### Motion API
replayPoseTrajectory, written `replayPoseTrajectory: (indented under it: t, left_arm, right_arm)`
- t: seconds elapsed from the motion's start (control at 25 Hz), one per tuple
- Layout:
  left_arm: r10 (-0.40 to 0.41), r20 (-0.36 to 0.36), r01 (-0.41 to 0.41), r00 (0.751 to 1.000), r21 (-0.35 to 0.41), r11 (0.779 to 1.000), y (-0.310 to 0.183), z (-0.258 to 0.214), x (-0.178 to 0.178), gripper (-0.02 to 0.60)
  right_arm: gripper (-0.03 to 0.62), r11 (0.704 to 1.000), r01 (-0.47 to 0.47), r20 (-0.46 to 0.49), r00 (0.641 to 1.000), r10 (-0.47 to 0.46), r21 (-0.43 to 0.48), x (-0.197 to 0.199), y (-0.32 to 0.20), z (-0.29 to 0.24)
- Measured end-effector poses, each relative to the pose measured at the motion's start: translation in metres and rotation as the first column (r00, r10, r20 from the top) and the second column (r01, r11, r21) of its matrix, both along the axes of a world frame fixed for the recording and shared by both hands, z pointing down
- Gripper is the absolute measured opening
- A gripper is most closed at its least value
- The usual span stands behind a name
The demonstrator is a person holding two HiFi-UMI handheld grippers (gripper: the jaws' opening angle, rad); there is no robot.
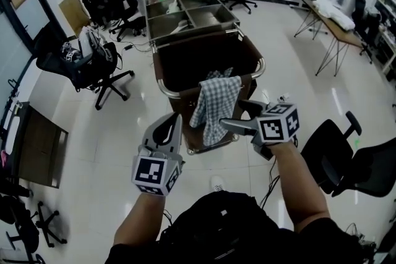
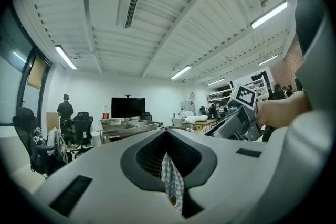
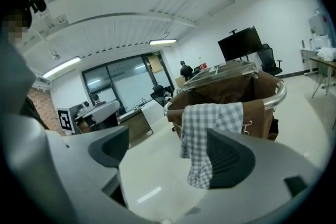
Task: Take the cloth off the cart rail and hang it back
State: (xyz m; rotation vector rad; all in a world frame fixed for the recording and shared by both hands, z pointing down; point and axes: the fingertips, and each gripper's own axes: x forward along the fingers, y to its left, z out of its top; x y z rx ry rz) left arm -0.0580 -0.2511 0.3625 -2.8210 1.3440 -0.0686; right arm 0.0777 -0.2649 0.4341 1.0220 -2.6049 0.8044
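I see the cart (image 1: pixel 204 59) ahead, with the checked cloth (image 1: pixel 215 105) draped over its near rail (image 1: pixel 167 91). My right hand-held gripper (image 1: pixel 238 115) stands wide open just beside the cloth, not pressing it. My left hand-held gripper (image 1: pixel 176 122) is closed and empty, left of the cloth.

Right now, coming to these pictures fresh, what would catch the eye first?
The checked cloth draped over the cart rail, centre of the head view, hanging down the cart's near end. Just short of it the right gripper has its jaws wide apart, facing the cloth without gripping it; the left gripper beside it has its jaws together.
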Motion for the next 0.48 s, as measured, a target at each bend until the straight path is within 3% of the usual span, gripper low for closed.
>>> replayPoseTrajectory:
  t: [0.08, 0.28, 0.32, 0.36, 0.4, 0.44, 0.48]
  left_arm:
    - [0.017, -0.007, -0.017, 1.000, -0.006, 1.000, 0.018, 0.004, -0.004, 0.000]
    - [0.063, -0.016, -0.064, 0.998, -0.011, 0.998, 0.065, 0.012, -0.010, 0.000]
    - [0.072, -0.018, -0.072, 0.997, -0.015, 0.997, 0.072, 0.015, -0.010, 0.000]
    - [0.081, -0.022, -0.082, 0.996, -0.024, 0.996, 0.079, 0.020, -0.010, 0.000]
    - [0.092, -0.025, -0.092, 0.995, -0.034, 0.995, 0.085, 0.025, -0.010, 0.000]
    - [0.102, -0.027, -0.103, 0.994, -0.043, 0.994, 0.092, 0.029, -0.009, 0.000]
    - [0.112, -0.028, -0.113, 0.993, -0.050, 0.992, 0.099, 0.031, -0.008, 0.000]
  right_arm:
    - [0.487, 0.999, -0.002, 0.023, 1.000, 0.001, 0.037, -0.010, 0.022, -0.007]
    - [0.409, 0.989, -0.070, 0.073, 0.995, 0.061, 0.127, -0.021, 0.077, -0.022]
    - [0.367, 0.983, -0.095, 0.073, 0.994, 0.084, 0.157, -0.020, 0.086, -0.024]
    - [0.281, 0.973, -0.122, 0.078, 0.991, 0.108, 0.194, -0.019, 0.095, -0.028]
    - [0.084, 0.962, -0.148, 0.092, 0.987, 0.130, 0.228, -0.018, 0.104, -0.032]
    - [0.004, 0.953, -0.171, 0.112, 0.983, 0.146, 0.251, -0.018, 0.112, -0.036]
    - [0.003, 0.947, -0.187, 0.127, 0.979, 0.159, 0.262, -0.019, 0.121, -0.038]
